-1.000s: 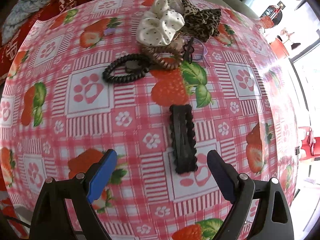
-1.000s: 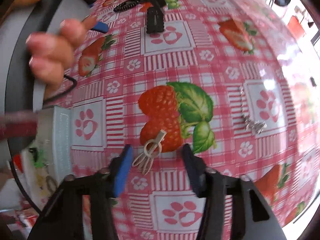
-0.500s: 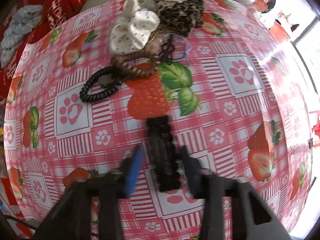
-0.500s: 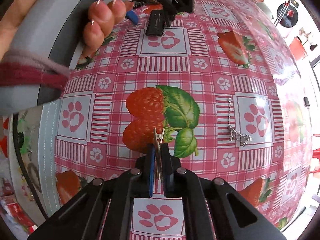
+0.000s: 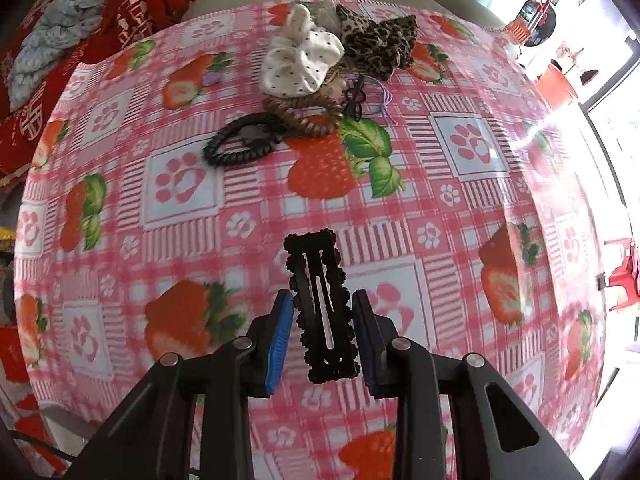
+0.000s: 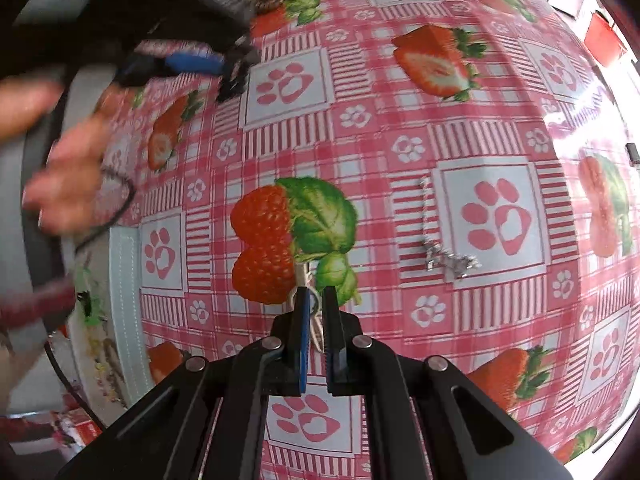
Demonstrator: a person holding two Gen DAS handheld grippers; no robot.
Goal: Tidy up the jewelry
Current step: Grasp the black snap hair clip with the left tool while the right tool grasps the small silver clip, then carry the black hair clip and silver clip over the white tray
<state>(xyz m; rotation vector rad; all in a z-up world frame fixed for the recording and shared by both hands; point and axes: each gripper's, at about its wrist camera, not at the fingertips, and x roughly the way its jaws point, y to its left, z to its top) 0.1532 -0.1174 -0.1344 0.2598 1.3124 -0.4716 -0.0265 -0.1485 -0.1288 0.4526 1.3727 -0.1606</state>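
Left wrist view: the left claw (image 5: 323, 322) is clamped on a black scalloped hair clip (image 5: 320, 304), its blue pads pressed against the clip's two long sides; the clip stands out forward from between the fingers, over the counter (image 5: 460, 208) with its pink checked cloth of strawberries and paw prints; at the far end of the counter lies a small heap of hair ties: a white dotted scrunchie (image 5: 300, 60) touching a leopard-print scrunchie (image 5: 380, 42), in front of them a brown coil tie (image 5: 308, 116) that overlaps a black coil tie (image 5: 240, 140), and just right of the brown one a thin black tie (image 5: 354, 98) beside a thin purple band (image 5: 386, 98); beyond the counter are red cushions (image 5: 132, 4) and a grey knitted cloth (image 5: 52, 40)

Right wrist view: the right claw (image 6: 316, 300) is nearly closed, pinching a small pale wire hair clip (image 6: 307, 280) whose tip pokes out ahead of the fingers over the printed strawberry; to the right, well apart, a silver chain (image 6: 438, 248) lies on the counter at the edge of a paw-print square; at upper left, blurred, the left claw shows with the black clip in it, and a person's hand (image 6: 68, 184) is at the left edge, over a white box (image 6: 124, 304) at the counter's edge
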